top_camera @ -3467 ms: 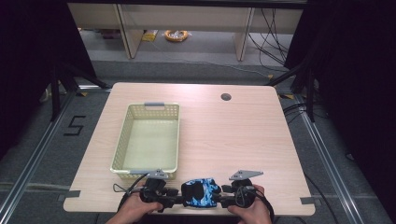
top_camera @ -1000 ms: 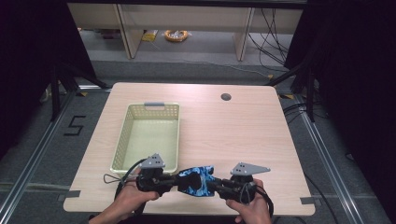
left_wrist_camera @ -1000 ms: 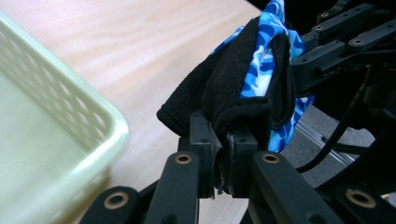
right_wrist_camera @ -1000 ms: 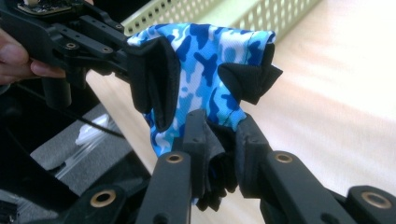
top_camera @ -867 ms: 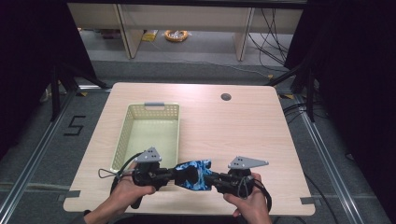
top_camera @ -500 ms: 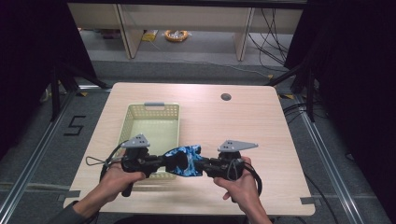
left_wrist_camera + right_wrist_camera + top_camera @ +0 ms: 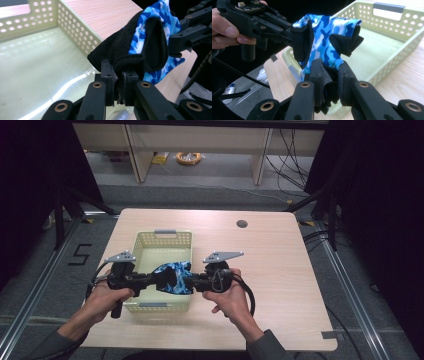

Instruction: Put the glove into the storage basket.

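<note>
A blue camouflage cloth with black trim hangs folded between both grippers, above the near right part of the pale green basket. My left gripper is shut on the cloth's left end; in the left gripper view the black hem is pinched at its tips. My right gripper is shut on the cloth's right end, and the right gripper view has the fabric bunched above its tips. The basket floor is bare.
The wooden table extends to the right of the basket, with a round dark grommet at its far side. Shelving and cables lie on the floor beyond the table. A cable loops from the right gripper near the person's hand.
Both grippers have carried the cloth away from the table's near edge, forward and left, to above the basket's near right part. Both stay shut on it.
</note>
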Motion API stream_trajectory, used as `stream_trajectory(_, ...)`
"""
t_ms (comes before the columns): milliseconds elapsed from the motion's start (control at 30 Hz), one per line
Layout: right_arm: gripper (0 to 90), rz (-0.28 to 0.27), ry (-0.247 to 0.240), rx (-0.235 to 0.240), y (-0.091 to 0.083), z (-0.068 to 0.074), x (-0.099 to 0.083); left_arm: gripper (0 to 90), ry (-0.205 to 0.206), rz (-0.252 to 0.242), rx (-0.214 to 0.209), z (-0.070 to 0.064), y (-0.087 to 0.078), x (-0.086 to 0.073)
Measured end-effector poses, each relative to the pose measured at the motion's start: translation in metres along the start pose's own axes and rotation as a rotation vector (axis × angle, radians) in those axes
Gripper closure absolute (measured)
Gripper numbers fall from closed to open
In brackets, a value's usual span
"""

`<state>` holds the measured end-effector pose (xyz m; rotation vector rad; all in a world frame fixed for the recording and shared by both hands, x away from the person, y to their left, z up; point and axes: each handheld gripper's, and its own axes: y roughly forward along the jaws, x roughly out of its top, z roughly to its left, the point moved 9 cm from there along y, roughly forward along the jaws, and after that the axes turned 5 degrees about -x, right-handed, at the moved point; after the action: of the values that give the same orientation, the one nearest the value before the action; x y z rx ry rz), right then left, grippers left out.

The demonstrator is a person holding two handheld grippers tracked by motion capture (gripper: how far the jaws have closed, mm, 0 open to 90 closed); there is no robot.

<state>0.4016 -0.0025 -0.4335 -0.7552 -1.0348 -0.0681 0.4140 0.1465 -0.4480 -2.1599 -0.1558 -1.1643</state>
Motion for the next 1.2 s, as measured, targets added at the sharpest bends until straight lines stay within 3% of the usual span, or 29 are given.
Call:
stream_trajectory(167,77.9,0.024,0.008,-0.006,0.017,0.000,0.006,82.5,-0.020,0.012,0.037,0.017,-0.004,-0.002)
stream_trajectory(267,77.8,0.038,0.000,0.003,0.029,0.002,0.007,82.5,-0.034,0.026,0.048,0.027,-0.007,-0.008)
stream_trajectory(500,77.7,0.084,0.034,0.030,0.056,0.005,0.000,82.3,-0.067,0.059,0.078,0.045,-0.011,-0.024)
stream_trajectory(967,76.8,0.174,0.047,0.012,0.086,0.000,-0.021,81.9,-0.088,0.126,0.106,0.063,-0.009,-0.046)
stream_trajectory(1200,76.1,0.226,0.045,0.002,0.095,-0.002,-0.031,81.9,-0.094,0.154,0.091,0.063,-0.006,-0.052)
